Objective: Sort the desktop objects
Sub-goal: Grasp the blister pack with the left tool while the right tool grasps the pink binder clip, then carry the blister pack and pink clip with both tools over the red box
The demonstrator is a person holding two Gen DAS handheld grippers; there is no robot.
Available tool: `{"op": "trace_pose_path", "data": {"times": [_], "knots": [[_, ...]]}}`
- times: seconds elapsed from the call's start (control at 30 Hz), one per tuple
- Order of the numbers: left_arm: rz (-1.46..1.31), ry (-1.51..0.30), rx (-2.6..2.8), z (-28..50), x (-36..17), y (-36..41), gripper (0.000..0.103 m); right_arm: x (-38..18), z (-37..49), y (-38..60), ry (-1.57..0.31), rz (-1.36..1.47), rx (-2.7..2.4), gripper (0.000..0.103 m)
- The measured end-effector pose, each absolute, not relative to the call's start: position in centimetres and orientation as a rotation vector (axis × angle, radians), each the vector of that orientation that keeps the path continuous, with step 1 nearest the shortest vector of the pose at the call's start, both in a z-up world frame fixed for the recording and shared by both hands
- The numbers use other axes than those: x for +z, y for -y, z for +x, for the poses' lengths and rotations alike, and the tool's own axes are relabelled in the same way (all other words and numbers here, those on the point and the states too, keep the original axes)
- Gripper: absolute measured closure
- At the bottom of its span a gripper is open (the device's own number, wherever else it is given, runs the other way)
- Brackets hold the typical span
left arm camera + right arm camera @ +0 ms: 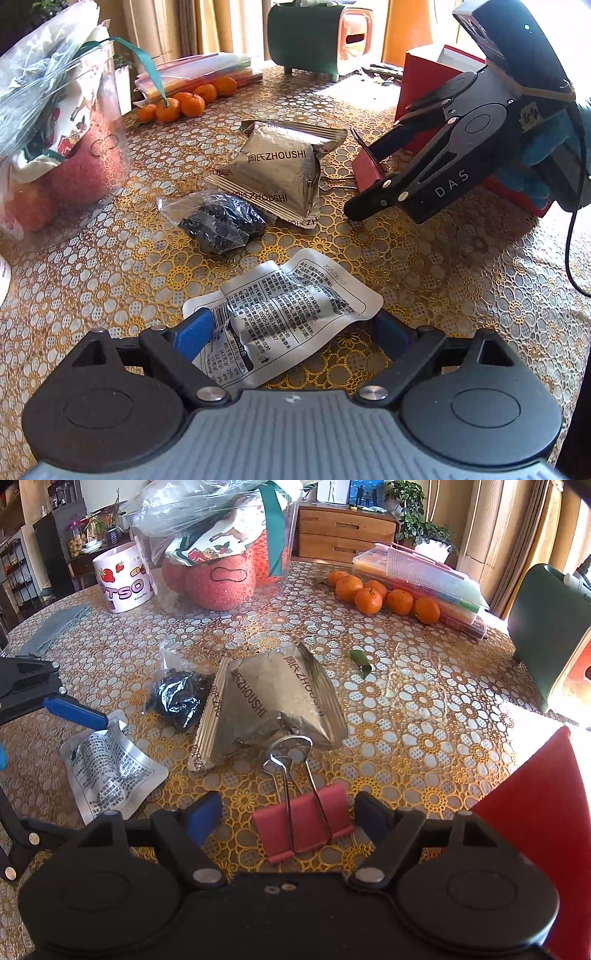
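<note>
A white printed sachet (284,314) lies on the lace tablecloth between the open fingers of my left gripper (295,330); it also shows in the right wrist view (110,768). A red binder clip (304,821) lies between the open fingers of my right gripper (288,818); in the left wrist view the clip (367,168) sits under the right gripper (364,206). A silver ZHOUSHI packet (280,170) and a clear bag of black bits (218,221) lie in the middle, also seen in the right wrist view as the packet (269,705) and the bag (179,698).
A clear bag with red fruit (221,554), a white mug (122,578), several oranges (384,594), stacked coloured folders (432,579), a green and orange appliance (321,33) and a red box (436,85) ring the table. A green leaf (360,661) lies beyond the packet.
</note>
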State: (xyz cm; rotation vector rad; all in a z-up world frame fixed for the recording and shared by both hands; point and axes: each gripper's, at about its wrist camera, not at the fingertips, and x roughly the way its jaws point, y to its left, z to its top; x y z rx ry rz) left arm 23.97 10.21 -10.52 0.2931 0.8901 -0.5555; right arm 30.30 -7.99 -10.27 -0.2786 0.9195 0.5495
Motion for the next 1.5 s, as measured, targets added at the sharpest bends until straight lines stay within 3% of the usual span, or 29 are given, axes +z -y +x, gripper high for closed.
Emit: {"op": "trace_pose_path", "data": {"times": [0.1,0.2,0.3,0.5,0.63,0.73,1.23,1.5], "knots": [[0.278,-0.892,-0.503,23.5,-10.2,-9.8,0.023,-10.1,30.4,8.2,-0.918,-0.27,0.536,0.034],[0.246,-0.899,-0.444,23.1,-9.9,-9.6,0.037,-9.9,30.3,8.3,-0.913,-0.268,0.526,0.048],[0.231,-0.904,-0.393,22.5,-9.7,-9.3,0.041,-9.9,30.0,8.3,-0.916,-0.261,0.519,0.048],[0.29,-0.867,-0.417,21.3,-9.4,-8.6,0.04,-9.8,28.7,8.3,-0.923,-0.276,0.529,0.048],[0.364,-0.813,-0.478,21.0,-9.0,-8.2,0.026,-9.7,28.7,8.4,-0.932,-0.277,0.545,0.046],[0.433,-0.77,-0.523,21.3,-8.9,-7.7,0.025,-9.8,28.8,8.5,-0.934,-0.272,0.551,0.038],[0.376,-0.834,-0.644,22.8,-9.9,-8.8,0.024,-10.0,28.8,8.4,-0.923,-0.287,0.571,0.036],[0.276,-0.876,-0.527,23.1,-10.2,-8.6,0.026,-9.9,28.2,8.4,-0.916,-0.284,0.561,0.047]]}}
